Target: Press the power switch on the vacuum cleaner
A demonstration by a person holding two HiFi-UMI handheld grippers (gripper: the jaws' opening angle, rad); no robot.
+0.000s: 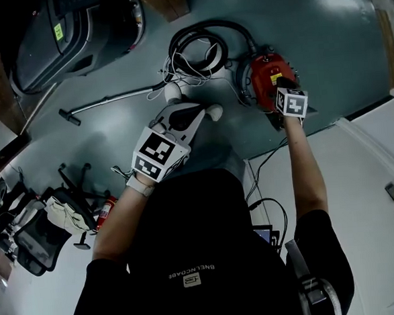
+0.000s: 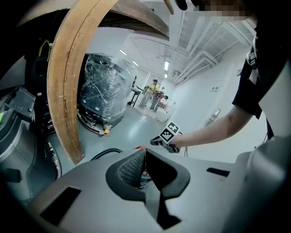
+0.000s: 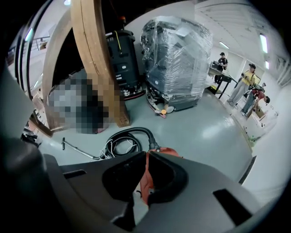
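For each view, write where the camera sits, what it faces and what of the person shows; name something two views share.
Head view: on the head, facing down; both arms, left gripper, right gripper.
Left gripper view: on that gripper, facing the hall; right forearm.
Right gripper view: on that gripper, facing the floor; its jaws.
Shared, head and right gripper: vacuum cleaner.

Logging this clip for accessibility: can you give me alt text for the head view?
From above, a person holds the right tool over a red vacuum cleaner on the floor; contact cannot be told. Its black hose lies coiled beside it, and the left tool is held apart from both.
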